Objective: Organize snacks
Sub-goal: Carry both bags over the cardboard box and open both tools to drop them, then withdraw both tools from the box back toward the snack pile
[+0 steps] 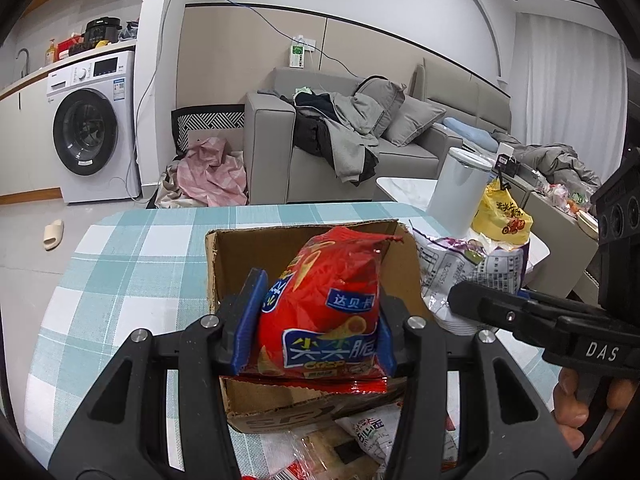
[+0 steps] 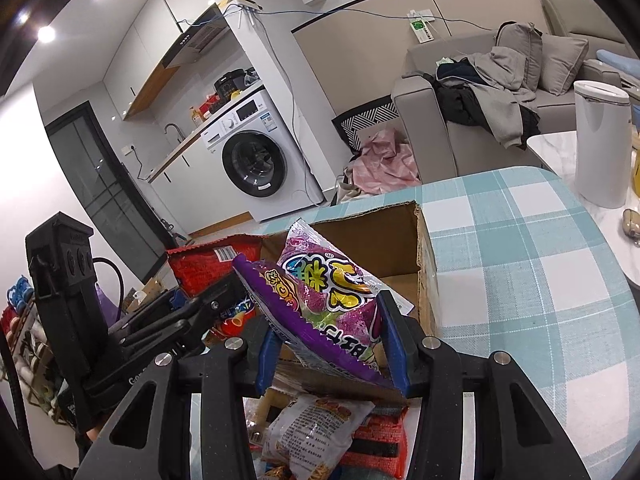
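My left gripper is shut on a red snack bag and holds it over the open cardboard box on the checked tablecloth. My right gripper is shut on a purple snack bag and holds it over the near edge of the same box. The right gripper shows at the right of the left wrist view with the purple bag's silver back. The left gripper and red bag show at the left of the right wrist view.
Loose snack packs lie on the table before the box, also seen under the left gripper. A white canister and a yellow snack bag stand at the right. A sofa and washing machine are behind.
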`<act>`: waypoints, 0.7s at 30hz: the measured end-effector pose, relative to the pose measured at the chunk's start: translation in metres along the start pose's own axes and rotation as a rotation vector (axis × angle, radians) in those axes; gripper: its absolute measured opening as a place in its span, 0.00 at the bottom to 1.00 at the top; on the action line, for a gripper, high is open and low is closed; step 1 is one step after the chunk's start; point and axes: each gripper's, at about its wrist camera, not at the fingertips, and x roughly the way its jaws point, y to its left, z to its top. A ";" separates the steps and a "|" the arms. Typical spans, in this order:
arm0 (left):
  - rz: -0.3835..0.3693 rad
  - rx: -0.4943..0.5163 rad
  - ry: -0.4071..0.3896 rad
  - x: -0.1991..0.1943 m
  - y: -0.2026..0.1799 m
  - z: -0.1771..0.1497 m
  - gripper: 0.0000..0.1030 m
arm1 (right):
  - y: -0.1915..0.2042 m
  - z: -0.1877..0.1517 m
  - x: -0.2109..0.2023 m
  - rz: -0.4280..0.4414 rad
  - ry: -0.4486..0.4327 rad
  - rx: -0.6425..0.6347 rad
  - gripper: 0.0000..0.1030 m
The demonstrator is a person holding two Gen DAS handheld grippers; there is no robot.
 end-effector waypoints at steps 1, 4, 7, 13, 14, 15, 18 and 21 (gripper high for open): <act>0.003 0.002 0.001 0.002 0.001 -0.001 0.44 | -0.001 0.000 0.003 -0.002 0.004 0.007 0.44; 0.004 0.002 0.012 0.011 0.002 -0.003 0.44 | -0.003 0.001 0.010 -0.008 0.017 0.013 0.44; 0.007 0.017 0.013 0.017 0.001 -0.005 0.44 | -0.005 0.000 0.016 -0.015 0.026 0.017 0.44; 0.010 0.029 0.036 0.028 0.000 -0.010 0.44 | -0.009 -0.001 0.020 -0.022 0.033 0.030 0.44; 0.012 0.031 0.038 0.029 0.000 -0.011 0.44 | -0.010 -0.001 0.020 -0.023 0.032 0.032 0.44; 0.013 0.029 0.044 0.030 0.001 -0.012 0.44 | -0.011 -0.001 0.020 -0.025 0.034 0.033 0.44; 0.011 0.028 0.057 0.031 -0.001 -0.012 0.44 | -0.010 0.000 0.017 -0.040 0.025 0.021 0.48; 0.012 0.037 0.046 0.024 -0.003 -0.012 0.52 | -0.007 -0.001 0.008 -0.056 -0.005 -0.003 0.54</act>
